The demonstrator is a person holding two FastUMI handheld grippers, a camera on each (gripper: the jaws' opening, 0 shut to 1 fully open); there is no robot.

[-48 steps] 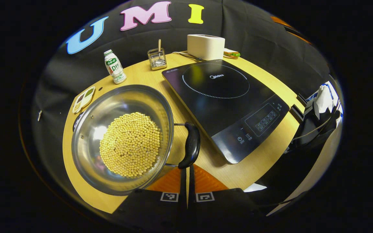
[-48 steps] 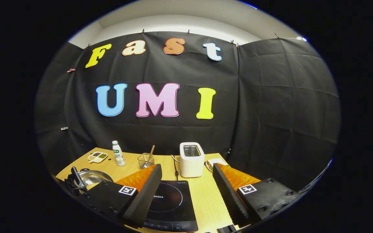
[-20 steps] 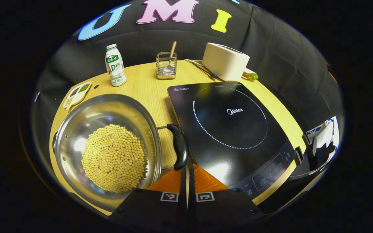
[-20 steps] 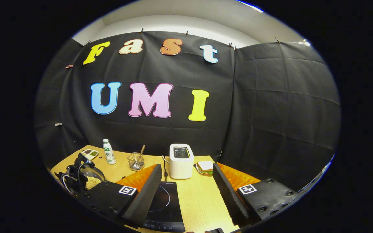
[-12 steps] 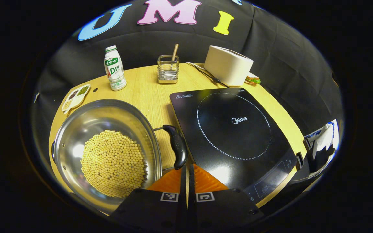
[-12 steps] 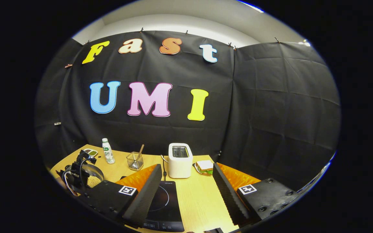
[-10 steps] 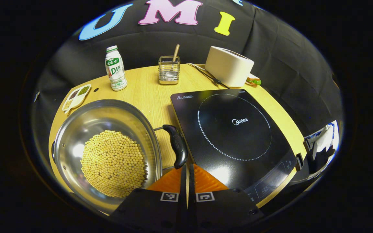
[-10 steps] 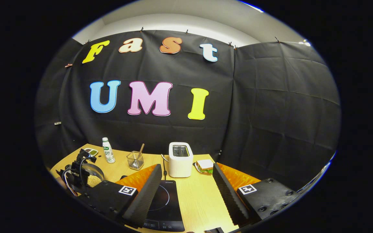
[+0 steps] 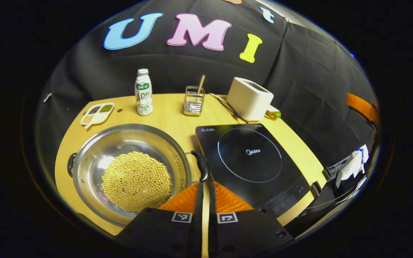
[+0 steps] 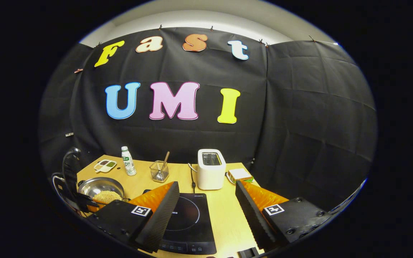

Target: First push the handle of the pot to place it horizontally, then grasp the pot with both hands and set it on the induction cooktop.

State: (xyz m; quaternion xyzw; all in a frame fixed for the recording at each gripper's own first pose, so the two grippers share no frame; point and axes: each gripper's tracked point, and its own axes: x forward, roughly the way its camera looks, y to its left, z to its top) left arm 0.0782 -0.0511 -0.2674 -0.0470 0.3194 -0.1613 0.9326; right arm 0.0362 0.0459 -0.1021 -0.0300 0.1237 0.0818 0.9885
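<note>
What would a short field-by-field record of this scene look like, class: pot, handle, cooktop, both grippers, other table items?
pot: steel pot holding yellow beans, on the wooden table, left of the cooktop
handle: black handle on the pot's cooktop side, just ahead of the left gripper
cooktop: black induction cooktop, nothing on it
left gripper: left gripper shut, fingers together, empty
right gripper: right gripper open, above the cooktop's near edge
other items: bottle, wire holder, toaster, sectioned dish
</note>
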